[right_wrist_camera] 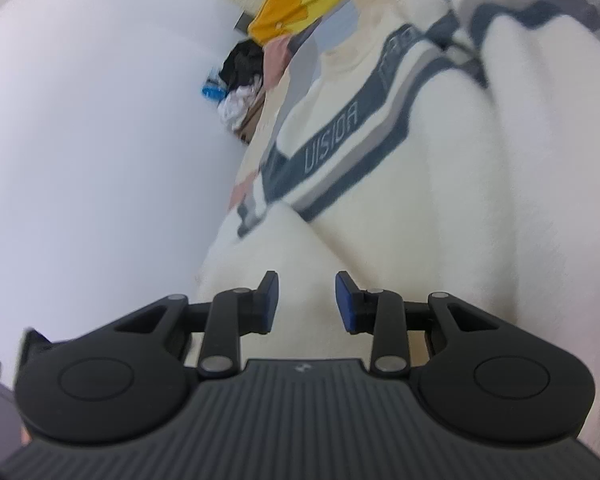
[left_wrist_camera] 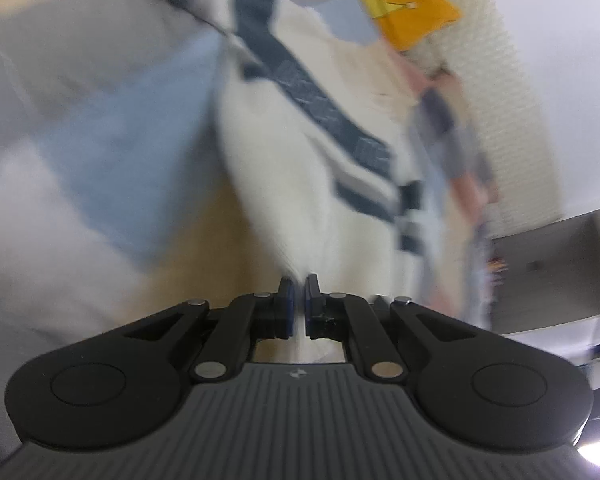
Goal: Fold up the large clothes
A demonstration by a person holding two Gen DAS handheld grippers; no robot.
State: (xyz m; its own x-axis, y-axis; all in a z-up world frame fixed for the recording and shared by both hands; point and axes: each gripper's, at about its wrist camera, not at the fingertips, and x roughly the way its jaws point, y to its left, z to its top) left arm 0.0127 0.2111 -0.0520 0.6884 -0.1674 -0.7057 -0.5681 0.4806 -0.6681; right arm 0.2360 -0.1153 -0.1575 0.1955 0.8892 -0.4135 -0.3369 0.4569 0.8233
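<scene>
A cream knit sweater [left_wrist_camera: 284,168] with dark blue and grey stripes lies spread over a surface with pastel blocks; the picture is blurred. My left gripper [left_wrist_camera: 299,292] is shut on a thin edge of the sweater, which runs up and away from the pads. In the right wrist view the same sweater [right_wrist_camera: 440,200] fills the frame, its blue band lettered "VISION". My right gripper [right_wrist_camera: 307,300] has its blue pads [right_wrist_camera: 344,304] partly apart, closed on a thick fold of the cream knit that bulges between them.
A yellow-orange garment [left_wrist_camera: 412,4] lies past the sweater's collar, also seen as the yellow garment [right_wrist_camera: 296,4]. A heap of dark, white and blue clothes [right_wrist_camera: 240,76] sits by the white wall [right_wrist_camera: 80,120]. The pastel cover [left_wrist_camera: 100,128] stretches to the left.
</scene>
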